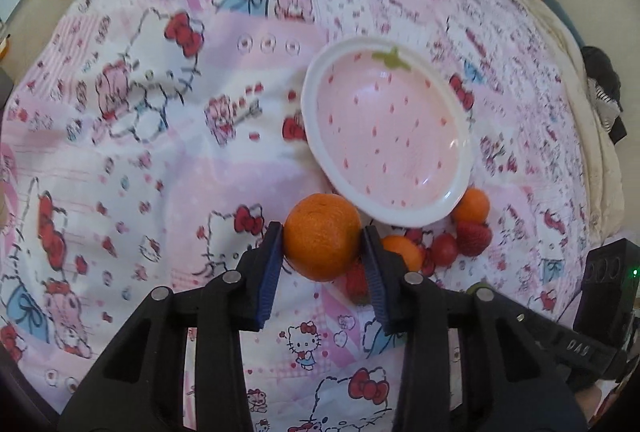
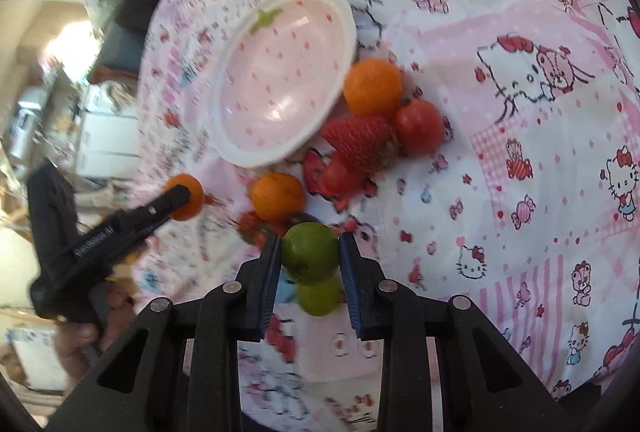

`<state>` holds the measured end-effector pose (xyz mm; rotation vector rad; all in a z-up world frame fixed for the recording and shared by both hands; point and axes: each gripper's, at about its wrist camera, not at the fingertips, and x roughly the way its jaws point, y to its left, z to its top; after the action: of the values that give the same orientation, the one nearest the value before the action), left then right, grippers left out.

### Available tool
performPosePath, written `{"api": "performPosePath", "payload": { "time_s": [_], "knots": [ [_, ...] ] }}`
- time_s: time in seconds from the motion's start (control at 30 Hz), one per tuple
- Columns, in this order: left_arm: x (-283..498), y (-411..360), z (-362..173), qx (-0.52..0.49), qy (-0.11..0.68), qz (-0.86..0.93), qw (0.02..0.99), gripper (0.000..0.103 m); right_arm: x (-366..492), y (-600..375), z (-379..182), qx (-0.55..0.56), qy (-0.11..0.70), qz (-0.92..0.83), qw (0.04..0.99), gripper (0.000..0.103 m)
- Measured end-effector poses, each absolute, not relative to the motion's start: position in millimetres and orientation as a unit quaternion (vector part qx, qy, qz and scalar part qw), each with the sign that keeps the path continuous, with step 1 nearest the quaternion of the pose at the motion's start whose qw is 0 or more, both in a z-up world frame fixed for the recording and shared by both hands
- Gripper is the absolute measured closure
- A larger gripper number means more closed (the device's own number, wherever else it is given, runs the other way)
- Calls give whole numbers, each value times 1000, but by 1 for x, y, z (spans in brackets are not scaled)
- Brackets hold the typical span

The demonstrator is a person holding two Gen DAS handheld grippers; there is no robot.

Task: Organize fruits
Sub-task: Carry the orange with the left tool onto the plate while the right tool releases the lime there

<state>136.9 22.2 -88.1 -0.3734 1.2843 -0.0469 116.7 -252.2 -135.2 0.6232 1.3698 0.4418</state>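
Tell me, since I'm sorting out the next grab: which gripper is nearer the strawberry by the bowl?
Right, narrowly. The right gripper, shut on a lime, sits just below the strawberry. The left gripper, holding an orange, is off to the side.

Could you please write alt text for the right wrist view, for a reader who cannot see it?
The right gripper clamps a green fruit above a cartoon-print cloth. Beyond lie an empty strawberry-patterned bowl, oranges, tomatoes and a strawberry.
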Motion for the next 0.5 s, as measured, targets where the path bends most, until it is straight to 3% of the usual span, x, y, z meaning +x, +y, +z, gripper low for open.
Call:
{"api": "performPosePath", "payload": {
  "time_s": [0.33, 0.5],
  "knots": [
    [186, 31, -56, -161, 555, -28, 815, 68, 179, -266, -85, 289, 555, 207, 752, 72],
    [222, 21, -66, -146, 555, -45, 818, 68, 219, -260, -80, 270, 542, 208, 768, 72]
  ]
}}
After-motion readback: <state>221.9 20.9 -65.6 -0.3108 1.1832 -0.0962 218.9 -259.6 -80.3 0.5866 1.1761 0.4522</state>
